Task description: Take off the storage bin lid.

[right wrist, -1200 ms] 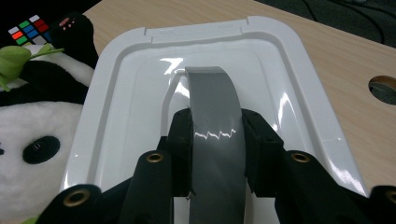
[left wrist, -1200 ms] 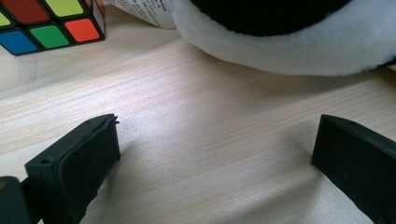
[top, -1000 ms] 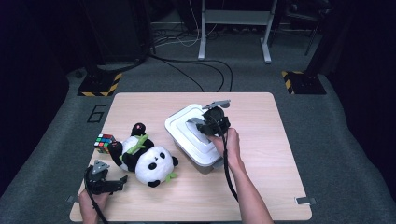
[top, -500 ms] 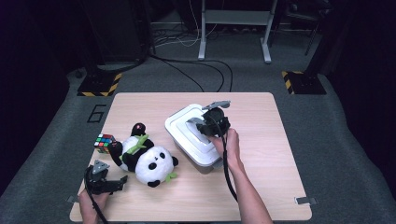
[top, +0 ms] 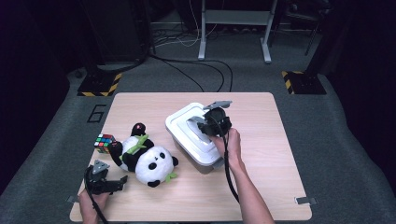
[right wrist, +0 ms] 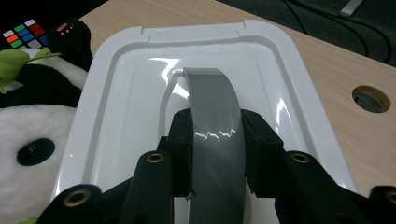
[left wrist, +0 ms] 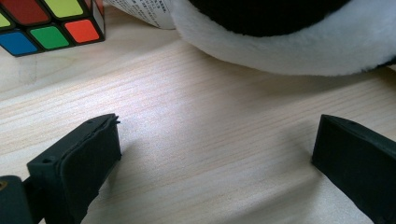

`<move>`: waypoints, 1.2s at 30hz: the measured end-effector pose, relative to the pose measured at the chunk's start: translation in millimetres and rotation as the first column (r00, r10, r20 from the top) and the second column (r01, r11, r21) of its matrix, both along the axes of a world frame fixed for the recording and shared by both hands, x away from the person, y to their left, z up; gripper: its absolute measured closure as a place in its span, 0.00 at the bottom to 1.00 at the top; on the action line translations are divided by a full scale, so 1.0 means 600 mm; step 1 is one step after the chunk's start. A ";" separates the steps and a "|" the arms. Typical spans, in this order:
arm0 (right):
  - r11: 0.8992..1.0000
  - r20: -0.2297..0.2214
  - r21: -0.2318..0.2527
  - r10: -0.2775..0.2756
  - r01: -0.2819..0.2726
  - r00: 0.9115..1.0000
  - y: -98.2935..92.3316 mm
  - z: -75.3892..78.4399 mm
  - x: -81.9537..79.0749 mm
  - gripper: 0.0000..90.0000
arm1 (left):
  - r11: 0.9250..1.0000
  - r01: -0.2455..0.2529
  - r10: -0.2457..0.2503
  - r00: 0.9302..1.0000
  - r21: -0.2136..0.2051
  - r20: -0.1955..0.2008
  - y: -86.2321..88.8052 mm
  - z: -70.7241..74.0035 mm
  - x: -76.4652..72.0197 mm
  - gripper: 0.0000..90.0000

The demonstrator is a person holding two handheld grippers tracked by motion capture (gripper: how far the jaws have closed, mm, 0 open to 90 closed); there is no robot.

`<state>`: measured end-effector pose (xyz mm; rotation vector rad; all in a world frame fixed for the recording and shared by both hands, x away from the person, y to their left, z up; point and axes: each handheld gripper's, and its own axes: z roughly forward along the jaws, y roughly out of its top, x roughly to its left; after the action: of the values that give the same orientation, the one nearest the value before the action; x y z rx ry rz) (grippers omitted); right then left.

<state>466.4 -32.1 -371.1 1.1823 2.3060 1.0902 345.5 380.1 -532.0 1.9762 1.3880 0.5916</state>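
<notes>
We see the grey handle [right wrist: 212,135] of the white lid [top: 189,126] on its box [top: 205,161] at mid-table, pinched by the right gripper [right wrist: 215,140]. Nothing has shifted in the past second, so the lift looks still to come. The left gripper [left wrist: 215,140], spread wide, rests beside the toy panda [top: 144,158] and puzzle cube [top: 104,142].

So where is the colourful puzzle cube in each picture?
High view: the colourful puzzle cube sits at the table's left, just left of the black-and-white plush panda.
Left gripper view: it fills the top left corner, beyond the open jaws.
Right gripper view: a small patch at the top left corner, behind the panda's black paw.
Shared landmark: the panda lies beside the cube in all three.
</notes>
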 end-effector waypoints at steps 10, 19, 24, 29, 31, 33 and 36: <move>1.000 0.036 -0.009 0.008 -0.007 0.999 -0.004 0.021 -0.007 0.75 | 1.000 0.001 -0.001 1.000 0.001 0.000 0.000 0.000 0.000 0.01; 1.000 0.067 -0.013 0.011 -0.010 0.998 -0.010 0.046 -0.014 0.75 | 1.000 0.000 0.000 1.000 0.000 0.001 0.000 0.000 0.000 0.01; 1.000 0.077 -0.015 0.009 -0.008 0.997 -0.013 0.057 -0.016 0.75 | 1.000 0.000 0.000 1.000 -0.001 0.001 0.000 0.000 0.000 0.01; 0.999 0.108 -0.033 0.028 -0.025 0.994 -0.024 0.068 -0.015 0.75 | 1.000 -0.001 0.001 1.000 0.001 0.001 0.000 0.000 0.000 0.01; 0.999 0.107 -0.031 0.026 -0.023 0.994 -0.026 0.070 -0.015 0.75 | 1.000 -0.002 0.002 1.000 0.001 0.002 0.000 0.000 0.000 0.01; 0.999 0.115 -0.035 0.024 -0.020 0.993 -0.031 0.073 -0.016 0.75 | 1.000 -0.002 0.002 1.000 -0.001 0.002 0.000 0.000 0.000 0.01; 0.999 0.120 -0.038 0.023 -0.018 0.993 -0.039 0.076 -0.015 0.75 | 1.000 -0.002 0.002 1.000 0.000 0.002 0.000 0.000 0.000 0.01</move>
<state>457.3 -55.6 -325.4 1.0520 2.2410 1.0909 345.6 380.0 -532.0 1.9740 1.3889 0.5934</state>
